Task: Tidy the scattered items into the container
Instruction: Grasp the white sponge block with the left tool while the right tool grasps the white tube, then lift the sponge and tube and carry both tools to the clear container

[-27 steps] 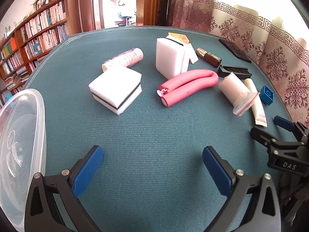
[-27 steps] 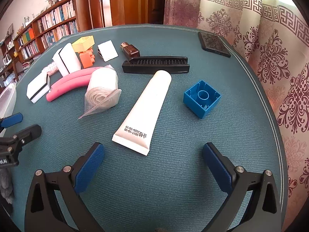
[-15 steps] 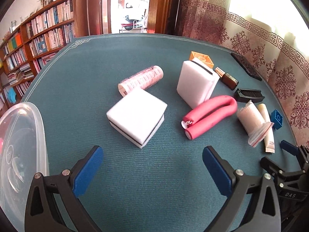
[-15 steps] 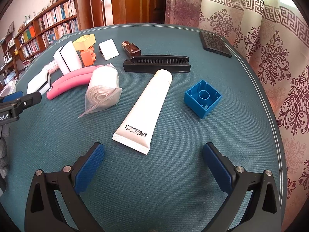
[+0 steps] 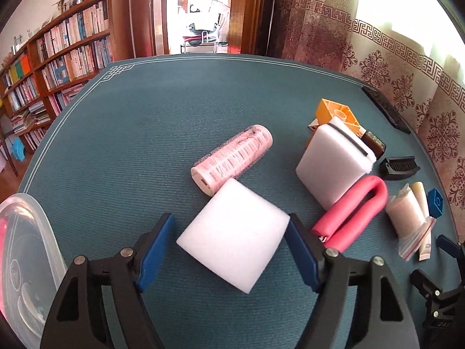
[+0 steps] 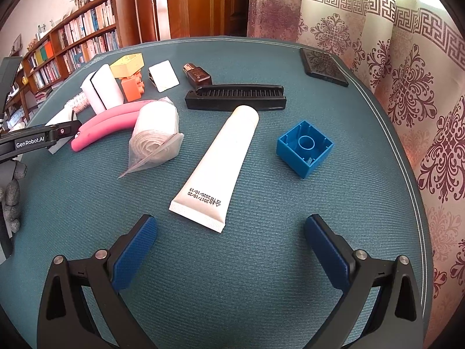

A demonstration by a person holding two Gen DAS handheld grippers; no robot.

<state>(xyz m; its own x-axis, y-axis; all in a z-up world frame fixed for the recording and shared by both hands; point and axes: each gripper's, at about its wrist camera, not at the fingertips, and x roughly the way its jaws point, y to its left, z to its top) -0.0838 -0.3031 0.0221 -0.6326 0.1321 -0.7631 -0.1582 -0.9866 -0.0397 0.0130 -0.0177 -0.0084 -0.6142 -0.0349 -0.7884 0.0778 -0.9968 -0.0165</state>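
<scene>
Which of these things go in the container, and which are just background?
Job: white sponge between the open left claw, pink roller, cream tube, blue block, comb, clear container.
Background: bookshelves, curtain, door.

The left gripper [image 5: 231, 245] straddles the white sponge [image 5: 234, 234]; the pink roller [image 5: 231, 160] touches its far corner. Bare table cloth [image 5: 122, 157] lies open toward the container [image 5: 32, 264].
</scene>
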